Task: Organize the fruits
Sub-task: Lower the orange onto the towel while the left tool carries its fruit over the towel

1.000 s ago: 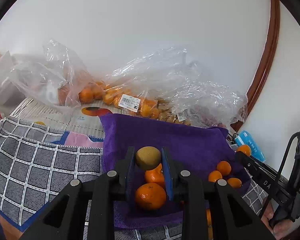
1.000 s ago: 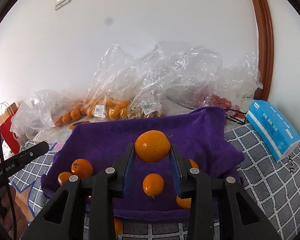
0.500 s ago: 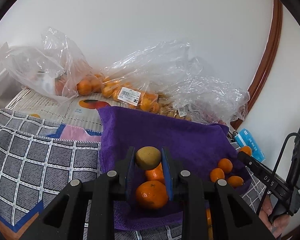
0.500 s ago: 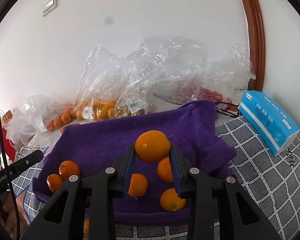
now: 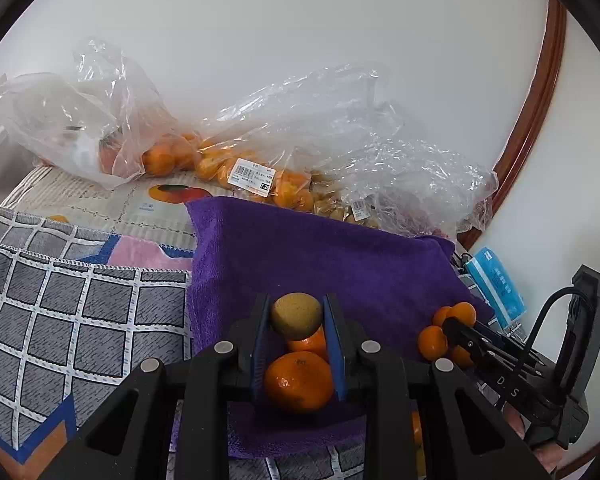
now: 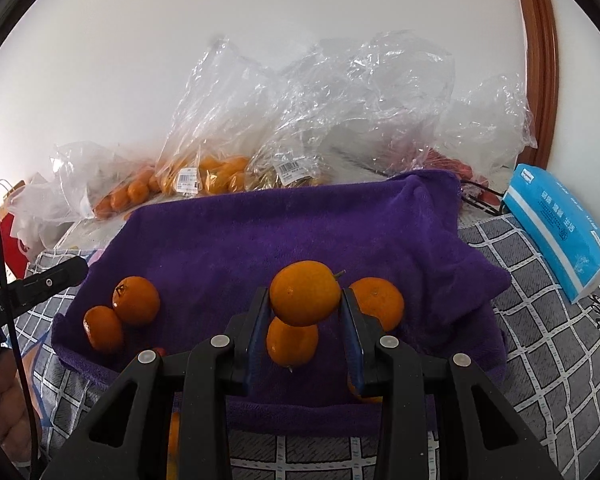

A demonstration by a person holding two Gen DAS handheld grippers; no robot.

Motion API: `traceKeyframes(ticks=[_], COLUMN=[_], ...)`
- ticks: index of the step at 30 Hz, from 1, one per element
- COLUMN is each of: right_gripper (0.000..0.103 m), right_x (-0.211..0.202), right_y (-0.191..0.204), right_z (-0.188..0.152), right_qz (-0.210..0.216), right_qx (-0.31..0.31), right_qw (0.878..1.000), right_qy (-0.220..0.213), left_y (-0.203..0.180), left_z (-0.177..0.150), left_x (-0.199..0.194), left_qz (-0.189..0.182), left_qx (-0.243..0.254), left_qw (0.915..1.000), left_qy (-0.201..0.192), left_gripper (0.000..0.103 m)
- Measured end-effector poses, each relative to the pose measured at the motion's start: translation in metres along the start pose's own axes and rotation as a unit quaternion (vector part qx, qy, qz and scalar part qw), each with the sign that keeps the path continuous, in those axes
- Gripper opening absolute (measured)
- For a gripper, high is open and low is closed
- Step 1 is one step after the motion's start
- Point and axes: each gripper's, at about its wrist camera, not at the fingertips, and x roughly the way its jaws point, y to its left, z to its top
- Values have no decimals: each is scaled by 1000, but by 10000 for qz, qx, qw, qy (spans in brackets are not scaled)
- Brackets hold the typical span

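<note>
My left gripper [image 5: 296, 312] is shut on a dull yellow-brown round fruit [image 5: 296, 315], held over the near left part of a purple towel [image 5: 340, 256]. Two oranges [image 5: 299, 381] lie on the towel under it. My right gripper [image 6: 305, 294] is shut on an orange [image 6: 305, 293] with a short stem, above the towel [image 6: 280, 236]. Three more oranges [image 6: 374, 302] lie under and beside it, and two oranges [image 6: 136, 300] sit at the towel's left end. The right gripper [image 5: 456, 326] shows in the left wrist view beside a small cluster of oranges [image 5: 433, 342].
Clear plastic bags [image 6: 300, 120] with oranges and other fruit line the wall behind the towel. A blue tissue pack [image 6: 560, 224] lies at the right on the grey checked cloth [image 5: 60, 312]. A brown door frame [image 6: 540, 60] stands at the right. A hand [image 6: 8, 400] holds the left tool.
The right gripper has sunk toward the towel with its orange, so the loose oranges look closer. The left gripper kept its fruit and barely moved.
</note>
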Motion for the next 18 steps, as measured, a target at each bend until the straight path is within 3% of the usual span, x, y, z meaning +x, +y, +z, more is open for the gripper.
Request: traceKeyframes(ticks=[18], right_gripper=[35], right_x=[5], right_y=[-1], right_z=[-2], right_qz=[-59], right_qx=[7], right_qw=[9999], right_qy=[113], left_y=[1], left_z=[-1], left_x=[8], left_qz=[-3], left_qx=[-14], left_qw=[9998], left_qy=[187], left_gripper=[25])
